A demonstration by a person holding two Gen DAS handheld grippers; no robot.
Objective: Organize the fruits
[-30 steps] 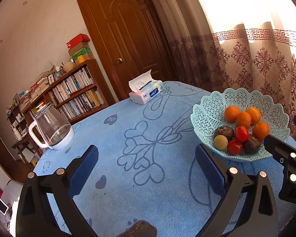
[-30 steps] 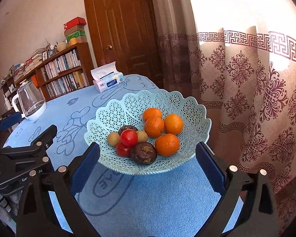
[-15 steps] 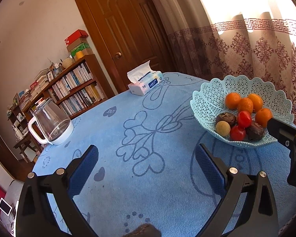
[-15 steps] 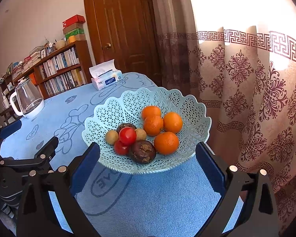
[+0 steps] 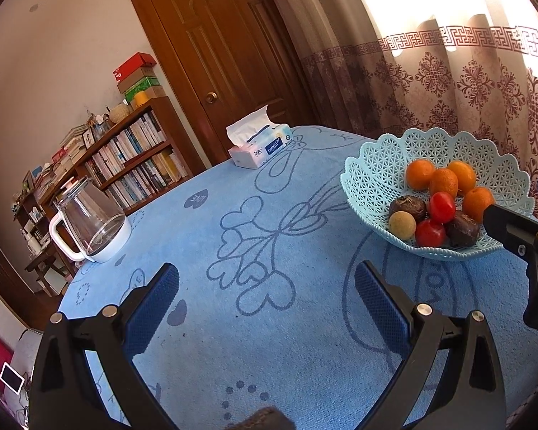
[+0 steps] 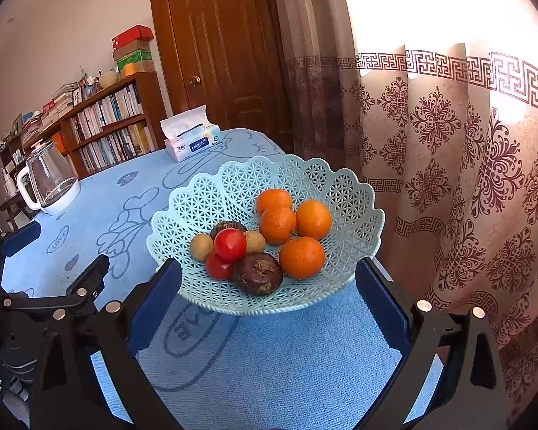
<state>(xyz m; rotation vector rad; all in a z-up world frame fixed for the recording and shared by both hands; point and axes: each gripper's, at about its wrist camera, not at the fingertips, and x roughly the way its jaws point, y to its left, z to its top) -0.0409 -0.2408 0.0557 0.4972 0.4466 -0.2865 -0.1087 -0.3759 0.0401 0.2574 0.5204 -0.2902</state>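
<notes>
Right wrist view shows the fruit basket (image 6: 344, 193), a pale blue lattice bowl, standing on the table (image 6: 287, 358) near the edge by the curtain (image 6: 466, 165). All visible fruit lies inside this basket. Four oranges (image 6: 301, 256) are grouped on the curtain side of the basket. Two red tomatoes (image 6: 230, 243), two dark brown round fruits (image 6: 258, 273) and two small tan fruits (image 6: 201, 247) are grouped on the opposite side. No fruit is seen on the blue tablecloth outside the basket.

The right gripper (image 6: 269, 286) is aimed at the near rim of the basket. Its jaws stand wide apart and hold nothing; the basket's near rim sits between the two blue pads (image 6: 380, 301). This pose suits either a reach into the basket or a withdrawal from it.

Left wrist view shows the left gripper (image 5: 267, 304) over bare tablecloth, well apart from the basket on the side away from the curtain. Its jaws are also wide and empty.

A glass kettle (image 5: 89, 225) and a tissue box (image 5: 260, 147) stand well away from the basket, toward the bookshelf (image 5: 132, 157) and the door.

Judgement: the arrangement fits two stages equally. Either the fruit is collected and sorted by kind in the basket, or it is waiting to be taken out and arranged. These views do not settle which.
</notes>
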